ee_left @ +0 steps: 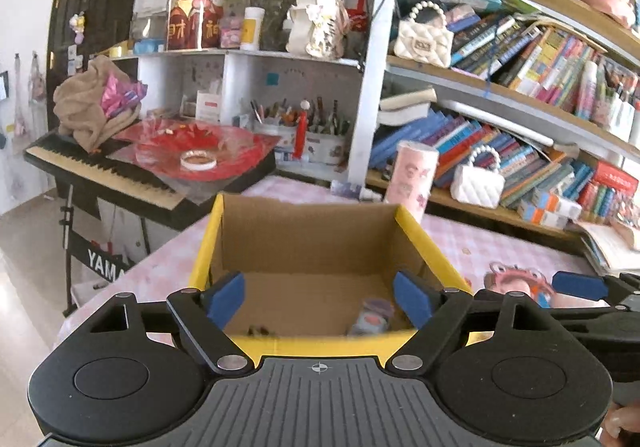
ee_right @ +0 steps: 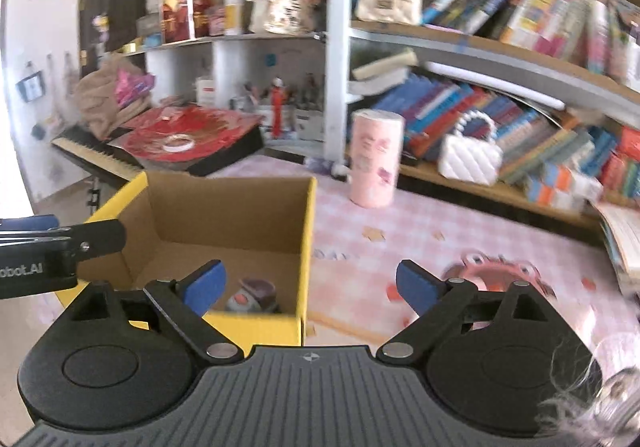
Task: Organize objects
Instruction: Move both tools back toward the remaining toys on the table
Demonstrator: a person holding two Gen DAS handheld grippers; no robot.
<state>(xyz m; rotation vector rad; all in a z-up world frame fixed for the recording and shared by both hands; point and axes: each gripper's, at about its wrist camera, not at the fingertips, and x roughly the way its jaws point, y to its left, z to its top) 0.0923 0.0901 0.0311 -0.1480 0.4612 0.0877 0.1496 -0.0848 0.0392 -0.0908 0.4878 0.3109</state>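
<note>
Both the left hand-held gripper (ee_left: 319, 299) and right hand-held gripper (ee_right: 311, 287) gape empty; a blurry small toy (ee_left: 372, 321) lies in the box (ee_left: 308, 345), half-hidden.

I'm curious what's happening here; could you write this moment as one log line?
left gripper: open, empty, over yellow cardboard box | right gripper: open, empty | small grey toy: inside box
</note>
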